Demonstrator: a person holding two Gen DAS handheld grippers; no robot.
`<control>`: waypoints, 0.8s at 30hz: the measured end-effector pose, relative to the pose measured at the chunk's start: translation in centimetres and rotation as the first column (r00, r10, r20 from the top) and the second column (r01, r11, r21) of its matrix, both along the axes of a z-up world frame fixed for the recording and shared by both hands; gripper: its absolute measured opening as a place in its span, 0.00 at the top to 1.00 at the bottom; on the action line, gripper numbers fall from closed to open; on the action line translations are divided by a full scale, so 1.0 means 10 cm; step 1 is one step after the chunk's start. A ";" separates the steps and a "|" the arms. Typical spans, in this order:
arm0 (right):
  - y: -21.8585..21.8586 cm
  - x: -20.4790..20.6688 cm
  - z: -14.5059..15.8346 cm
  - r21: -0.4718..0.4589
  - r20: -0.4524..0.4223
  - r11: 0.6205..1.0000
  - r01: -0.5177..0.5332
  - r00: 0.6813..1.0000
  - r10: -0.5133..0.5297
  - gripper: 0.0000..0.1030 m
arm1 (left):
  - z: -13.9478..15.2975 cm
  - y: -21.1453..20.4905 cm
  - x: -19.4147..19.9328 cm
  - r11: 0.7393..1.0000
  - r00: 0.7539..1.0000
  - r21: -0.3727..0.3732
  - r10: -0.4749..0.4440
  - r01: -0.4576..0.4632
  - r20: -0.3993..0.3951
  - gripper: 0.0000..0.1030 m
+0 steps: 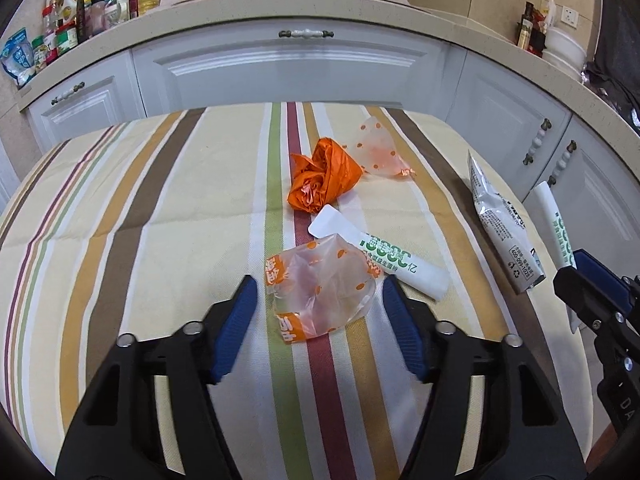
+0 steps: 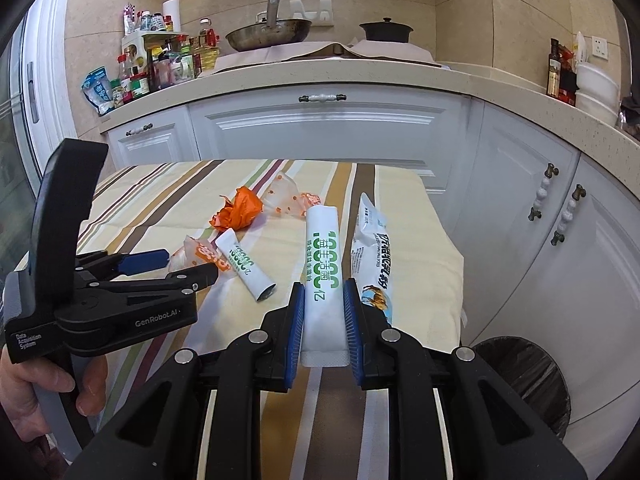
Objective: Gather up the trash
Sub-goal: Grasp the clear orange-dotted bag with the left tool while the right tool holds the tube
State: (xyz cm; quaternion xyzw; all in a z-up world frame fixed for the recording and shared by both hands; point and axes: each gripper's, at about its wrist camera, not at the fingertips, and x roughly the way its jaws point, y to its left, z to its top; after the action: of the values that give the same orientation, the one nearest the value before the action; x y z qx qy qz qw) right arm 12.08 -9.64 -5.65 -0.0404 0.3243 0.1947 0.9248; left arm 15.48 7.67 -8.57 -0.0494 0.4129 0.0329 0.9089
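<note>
Dark-lined trash bin [image 2: 532, 384] beside table [image 2: 416, 264]

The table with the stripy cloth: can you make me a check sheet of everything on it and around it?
Surface: striped tablecloth on the table, lightly creased.
Job's things: clear orange-dotted wrapper, white sachet beside it, crumpled orange bag, second dotted wrapper, silver milk-powder packet, dark bin below the table's right edge.
Clutter: nothing seen besides the trash.
Grippers: left gripper jaws open around the dotted wrapper, not pressing; right gripper shut on a white sachet stick.
Cables: nothing seen.
Surroundings: white cabinets, counter with bottles, wok, black pot.
</note>
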 end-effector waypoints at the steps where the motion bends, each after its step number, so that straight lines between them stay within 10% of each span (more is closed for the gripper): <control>1: -0.01 0.00 0.00 0.001 -0.001 1.000 0.000 1.000 0.000 0.80 | -0.02 0.00 0.01 1.000 1.000 -0.001 -0.005 0.005 -0.011 0.48; 13: -0.03 0.01 -0.03 0.003 -0.012 1.000 0.000 1.000 0.000 0.80 | -0.04 -0.02 0.00 0.999 0.999 0.007 -0.031 0.031 -0.005 0.75; 24: -0.03 0.00 -0.03 0.007 0.000 1.000 0.004 1.000 -0.004 0.80 | 0.06 0.05 -0.13 1.000 0.998 0.020 -0.005 0.004 0.055 0.79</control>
State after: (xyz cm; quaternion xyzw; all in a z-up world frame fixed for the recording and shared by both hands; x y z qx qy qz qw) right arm 12.05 -9.89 -5.96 -0.0366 0.3238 0.1937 0.9254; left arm 14.21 8.19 -7.95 -0.0402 0.3874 0.0338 0.9204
